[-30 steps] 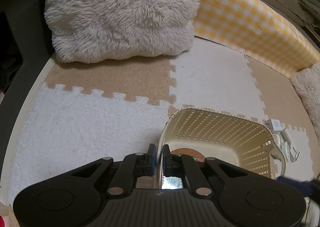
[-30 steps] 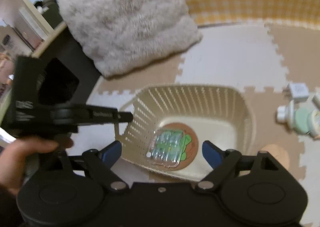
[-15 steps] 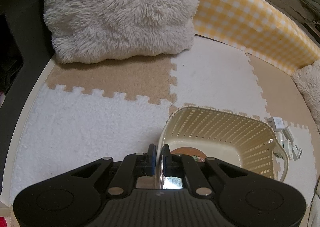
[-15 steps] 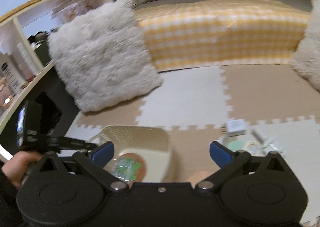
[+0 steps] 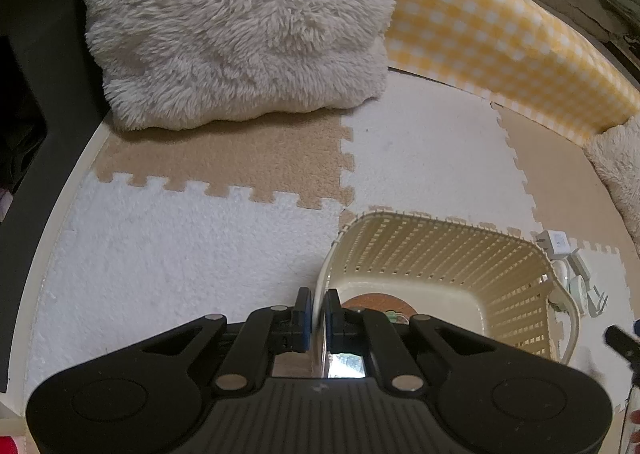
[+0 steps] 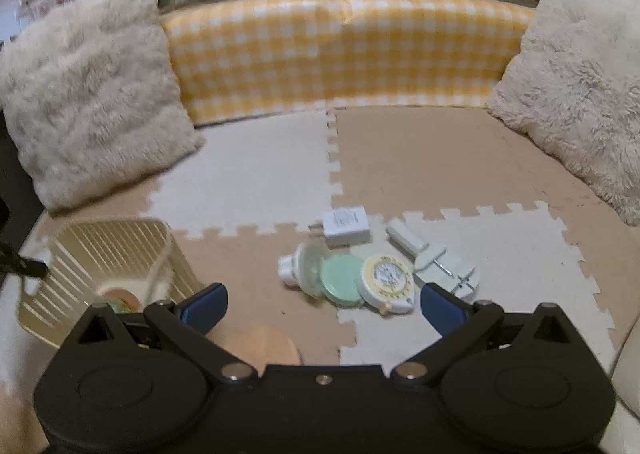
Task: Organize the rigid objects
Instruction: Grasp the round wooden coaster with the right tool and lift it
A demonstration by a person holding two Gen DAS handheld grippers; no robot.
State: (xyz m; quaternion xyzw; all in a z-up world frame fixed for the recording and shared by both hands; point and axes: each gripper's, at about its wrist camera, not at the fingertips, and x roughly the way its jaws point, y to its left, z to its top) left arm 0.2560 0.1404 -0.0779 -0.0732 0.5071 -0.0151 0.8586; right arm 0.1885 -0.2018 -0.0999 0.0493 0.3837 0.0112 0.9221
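Left gripper [image 5: 318, 314]: pads clamped on the near-left rim of the cream slatted basket [image 5: 440, 254]. Right gripper [image 6: 322, 304]: jaws have just been opening, now spread wide, nothing between them. Basket sits at the left edge of the foam mat [image 6: 256, 169]. Near mat centre, clustered: white charger [image 6: 346, 225], white clip tool [image 6: 436, 258], round tape measure [image 6: 386, 282], green disc [image 6: 342, 280].

No legible text (labels blurred)

I see two shaggy cushions [image 6: 92, 93] [image 6: 576, 85] at the mat's [image 6: 420, 157] back corners, yellow gingham bolster [image 6: 340, 53] between, maybe shelving behind.
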